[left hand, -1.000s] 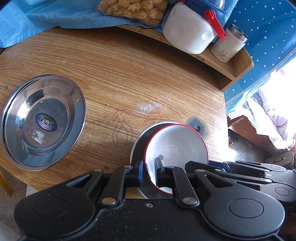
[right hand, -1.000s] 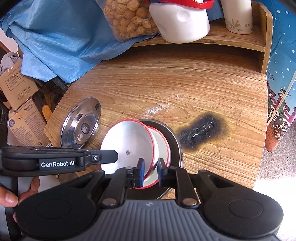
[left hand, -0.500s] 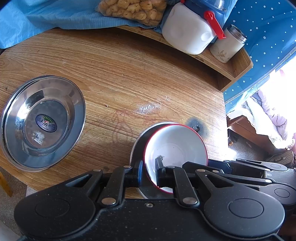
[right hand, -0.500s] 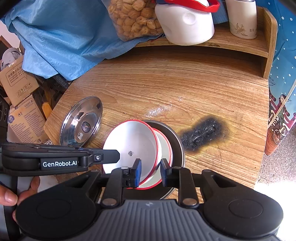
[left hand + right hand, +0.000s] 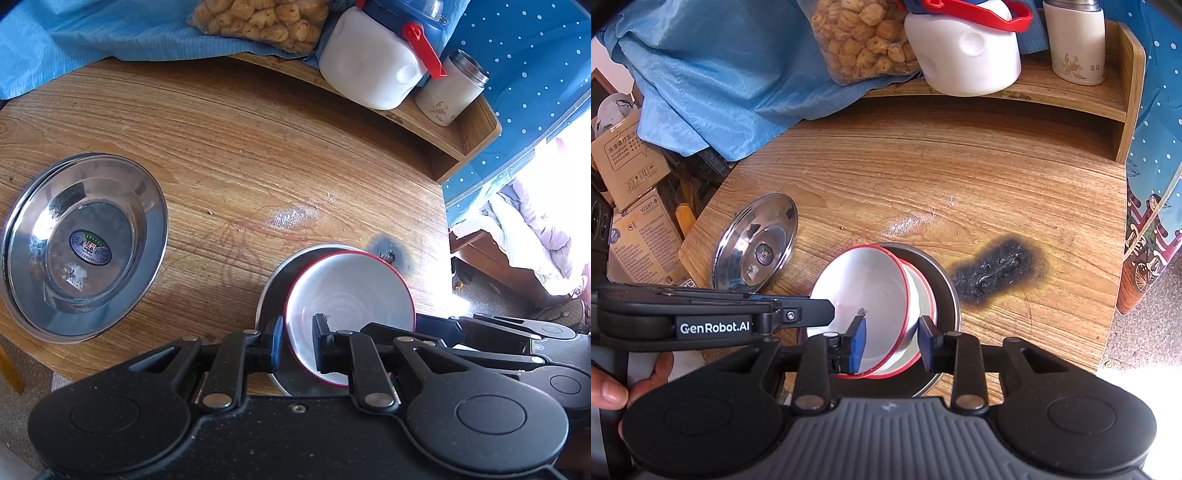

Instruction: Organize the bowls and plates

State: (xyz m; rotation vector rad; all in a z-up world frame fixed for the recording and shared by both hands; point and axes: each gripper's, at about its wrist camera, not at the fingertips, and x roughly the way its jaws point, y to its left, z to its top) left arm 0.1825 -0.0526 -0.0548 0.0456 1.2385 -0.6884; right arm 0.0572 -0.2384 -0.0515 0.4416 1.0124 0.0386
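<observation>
The red-rimmed white bowl [image 5: 871, 299] sat mouth-up inside a second red-rimmed bowl [image 5: 923, 299], the pair resting in a steel plate [image 5: 942, 280] near the front edge of the round wooden table [image 5: 960, 177]. Being round, the top bowl had no long axis; it was tipped, its opening leaning toward the left of the right wrist view.

The right gripper [image 5: 892, 341] straddled the bowl's near rim with its jaws opening — a clear gap showed on both sides of the rim, where a second earlier the pads had been pinched on it. The left gripper [image 5: 297, 343] also bracketed the rim with its jaws opening: its blue pad stood just outside the wall, the black one inside, and whether either still touched could not be told. In the earlier frame that gap had been narrower. The bowl itself had barely shifted.

Farther left lay a separate stack of steel plates [image 5: 85, 247] with a sticker in the centre. Beside the nested bowls the tabletop bore a black burn mark [image 5: 1001, 269]. A raised shelf [image 5: 1071, 99] at the back carried a white jug [image 5: 964, 51], a small jar [image 5: 1075, 44] and a bag of snacks [image 5: 860, 40] on blue cloth [image 5: 713, 74]. A person's hand [image 5: 613, 391] held the left gripper's body.
</observation>
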